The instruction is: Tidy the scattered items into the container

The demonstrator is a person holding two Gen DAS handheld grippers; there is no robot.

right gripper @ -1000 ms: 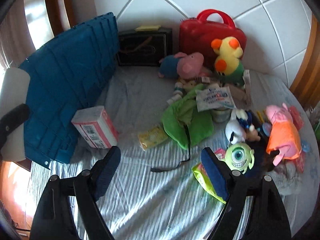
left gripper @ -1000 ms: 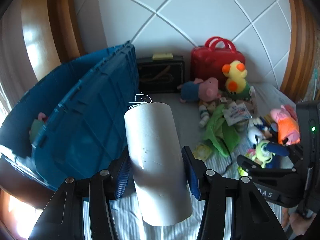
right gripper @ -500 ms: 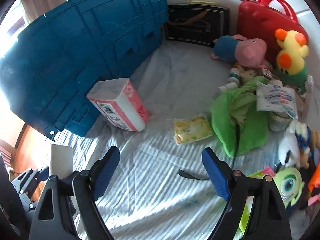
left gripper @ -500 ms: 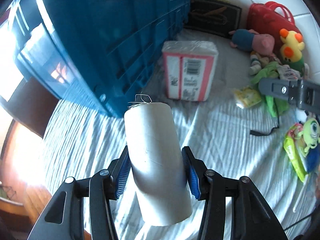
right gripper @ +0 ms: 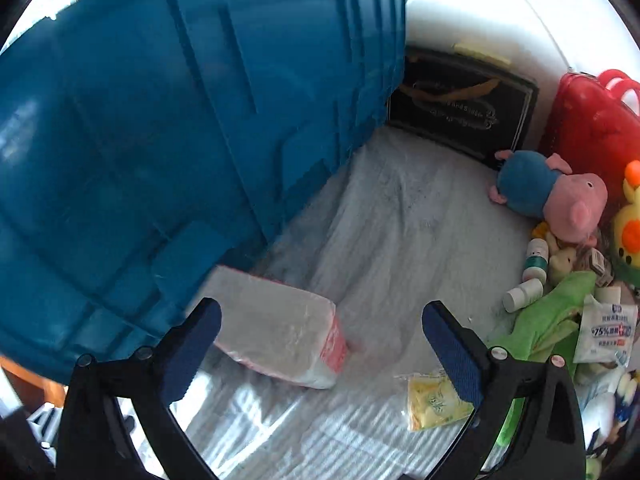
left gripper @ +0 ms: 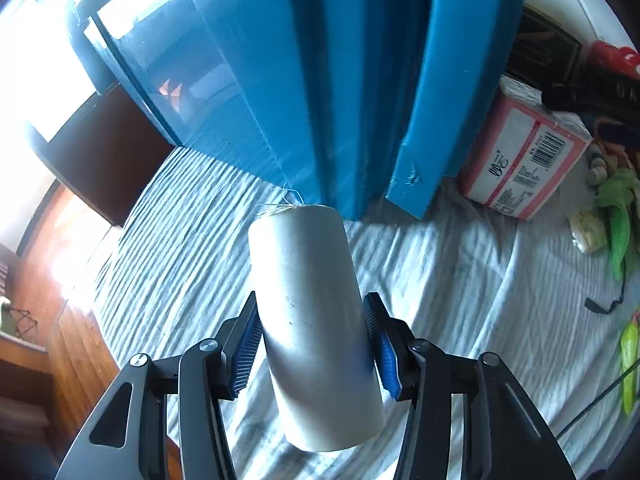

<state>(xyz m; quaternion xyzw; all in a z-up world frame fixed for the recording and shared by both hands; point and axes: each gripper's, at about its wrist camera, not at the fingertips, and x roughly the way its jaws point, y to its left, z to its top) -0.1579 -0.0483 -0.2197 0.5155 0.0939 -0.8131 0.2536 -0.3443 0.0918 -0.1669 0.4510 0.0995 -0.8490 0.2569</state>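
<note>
1. The left tool (left gripper: 314, 344) is pinching a white cardboard tube (left gripper: 312, 320) between its two blue pads. The tube sticks out forward, past the fingers, with a few loose threads at its far end.
2. The tube is up in the air above the striped white bed sheet (left gripper: 460, 280). Its far end points at the bottom corner of the big blue plastic crate (left gripper: 340, 80), which stands on the bed just beyond it.
3. The right tool (right gripper: 320, 344) is spread wide with nothing between its blue pads.
4. Just under its left finger lies a pink and white wrapped pack of tissues (right gripper: 280, 340). The pack lies on the sheet right beside the blue crate's wall.
5. Near the right finger lies a small yellow packet (right gripper: 434, 400) on the sheet.
6. Further to the right there is a pile of things: a floppy green cloth (right gripper: 548, 320), small white bottles (right gripper: 524, 294), a white pack of wipes (right gripper: 606, 332) and a pink pig soft toy in a blue shirt (right gripper: 552, 194).
7. At the far edge of the bed, a flat black box (right gripper: 464, 106) and a red plastic case with a handle (right gripper: 592, 128) lean on the white wall.
</note>
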